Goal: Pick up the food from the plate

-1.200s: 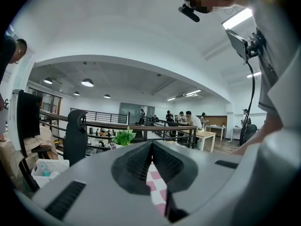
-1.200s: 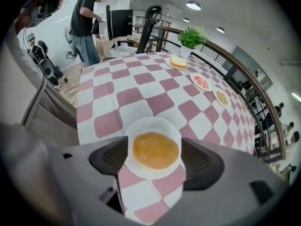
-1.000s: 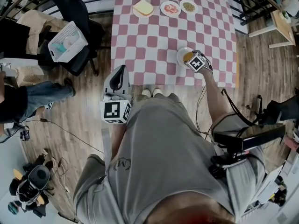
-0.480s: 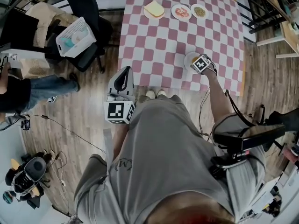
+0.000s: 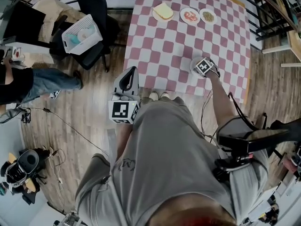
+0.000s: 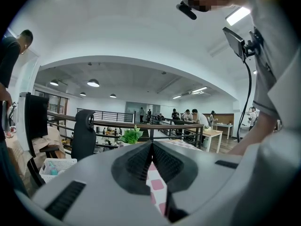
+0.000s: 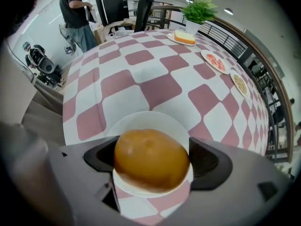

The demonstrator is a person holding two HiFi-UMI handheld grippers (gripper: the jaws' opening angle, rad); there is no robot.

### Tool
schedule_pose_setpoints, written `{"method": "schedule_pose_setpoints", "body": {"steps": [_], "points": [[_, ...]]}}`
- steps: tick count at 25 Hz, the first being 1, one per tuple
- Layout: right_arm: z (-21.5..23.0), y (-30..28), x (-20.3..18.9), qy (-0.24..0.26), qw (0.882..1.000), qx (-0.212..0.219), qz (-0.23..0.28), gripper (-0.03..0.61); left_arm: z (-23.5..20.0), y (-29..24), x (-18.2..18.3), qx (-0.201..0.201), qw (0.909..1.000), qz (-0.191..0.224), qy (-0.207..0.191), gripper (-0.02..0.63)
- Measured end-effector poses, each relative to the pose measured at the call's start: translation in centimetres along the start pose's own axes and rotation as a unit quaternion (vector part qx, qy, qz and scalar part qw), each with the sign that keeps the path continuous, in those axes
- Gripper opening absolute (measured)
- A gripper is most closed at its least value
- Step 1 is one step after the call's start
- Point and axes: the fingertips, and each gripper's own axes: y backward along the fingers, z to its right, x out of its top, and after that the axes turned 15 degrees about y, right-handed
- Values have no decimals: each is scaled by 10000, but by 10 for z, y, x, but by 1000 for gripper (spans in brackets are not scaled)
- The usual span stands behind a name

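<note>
Right tongs [image 7: 153,167], pointing down, have just been opening wide and now straddle a golden bread bun [image 7: 150,152] on a white plate [image 7: 141,120] near the checkered worktop's [image 7: 141,79] near edge, not yet gripping. Left tongs [image 6: 151,147] are closed and empty. Gripping and lifting remain.

bright, even indoor light in all views. ceiling lamps [image 6: 93,83] and strip light [image 6: 237,15] blown out in left gripper view. shadows soft, faint. strong fisheye bending, black vignette at corners of both gripper views. bun [image 7: 151,160] near lens, slightly soft; table [image 7: 141,86] far edge sharper.
</note>
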Motion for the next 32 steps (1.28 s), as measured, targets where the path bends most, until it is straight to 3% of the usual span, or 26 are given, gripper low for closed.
{"method": "schedule_pose_setpoints", "body": {"steps": [4,7,10,17,27,32], "points": [[1,3,0,-3,9994,-36,-343,425,-3,-1,2,-5,10000,28,1,9],[-2,-5,9,60,9996,120,-230,425,-5,1,3,23,10000,49,9,9],[1,2,1,32,9991,13,-424,425,-7,4,4,50,9999,83,29,9],[-1,-3,8,49,9998,-27,-173,425,-13,12,4,97,9999,124,51,9],[4,5,-2,-675,9970,-392,0,425,-5,10,2,-42,9999,123,47,9],[0,29,-22,-1166,9908,-581,-373,425,0,5,-2,-140,9999,67,32,9]]}}
